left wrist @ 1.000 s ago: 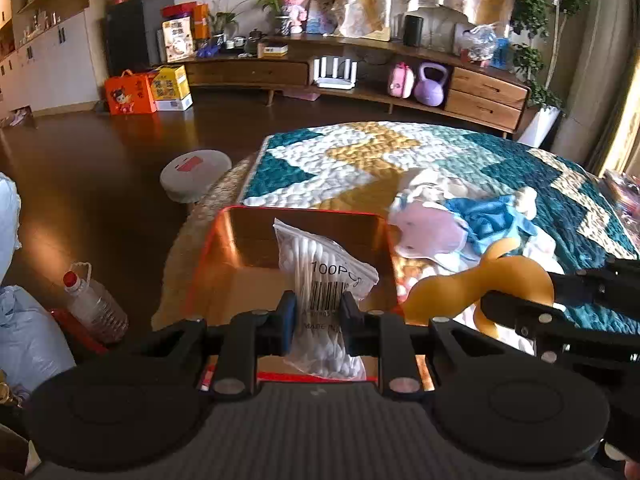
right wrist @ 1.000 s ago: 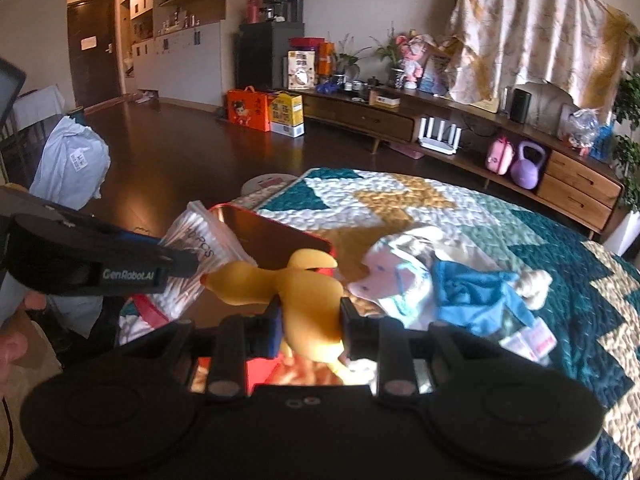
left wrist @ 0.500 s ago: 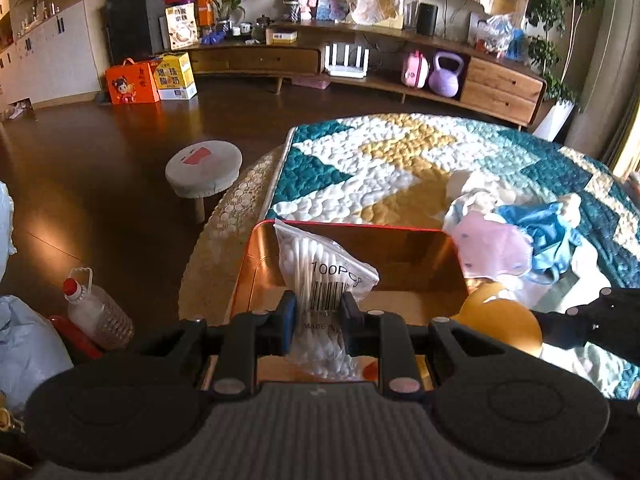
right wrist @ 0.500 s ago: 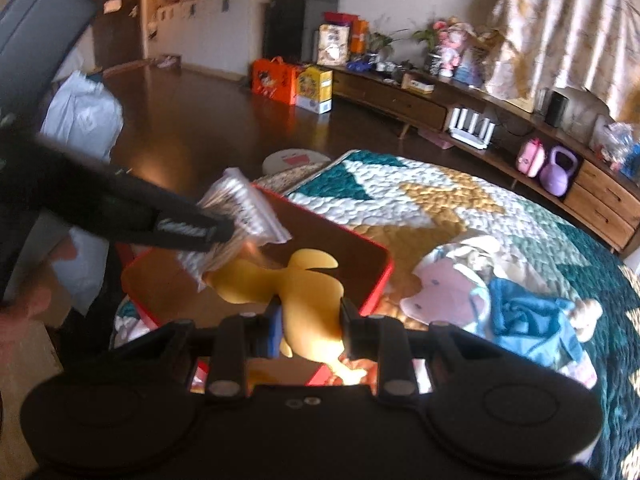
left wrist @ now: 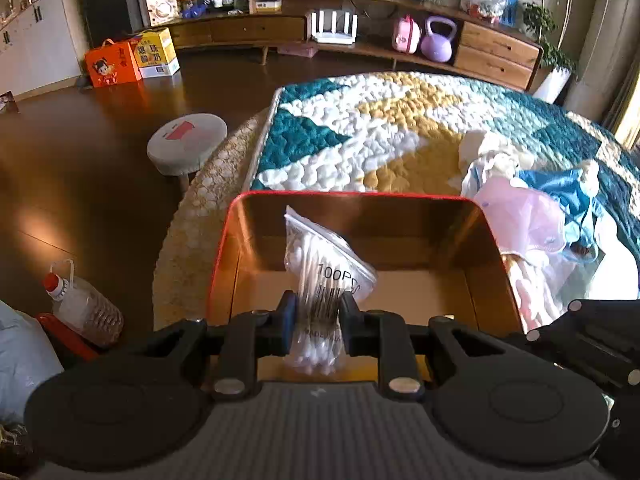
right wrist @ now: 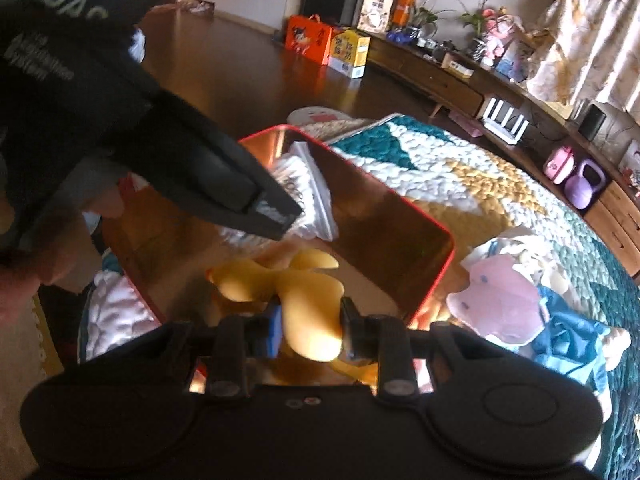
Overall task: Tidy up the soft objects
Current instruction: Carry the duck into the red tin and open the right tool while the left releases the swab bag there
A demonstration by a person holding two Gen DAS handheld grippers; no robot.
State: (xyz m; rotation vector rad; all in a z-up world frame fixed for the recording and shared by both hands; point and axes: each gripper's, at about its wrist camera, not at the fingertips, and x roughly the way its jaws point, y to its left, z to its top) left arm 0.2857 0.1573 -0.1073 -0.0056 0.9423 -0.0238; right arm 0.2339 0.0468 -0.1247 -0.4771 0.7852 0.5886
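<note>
You had the left gripper (left wrist: 316,316) clamped on the clear plastic bag of cotton swabs (left wrist: 324,276) and the right gripper (right wrist: 308,328) on the soft yellow duck toy (right wrist: 308,300) — both over the red-rimmed copper-lined box (left wrist: 224,240), nothing released yet. Pink-and-blue cloth doll (left wrist: 532,216) at approx. 2 o'clock on the quilt was left.

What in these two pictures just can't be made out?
- Left wrist view: the box floor nearest the camera, hidden behind the left claw and its cotton swab bag.
- Right wrist view: the yellow toy is blurred; its shape is unclear.
- Right wrist view: part of the box, behind the left claw's body.

Both tools angle downward — left tool (left wrist: 316,316) and right tool (right wrist: 308,326) each clamped shut.
</note>
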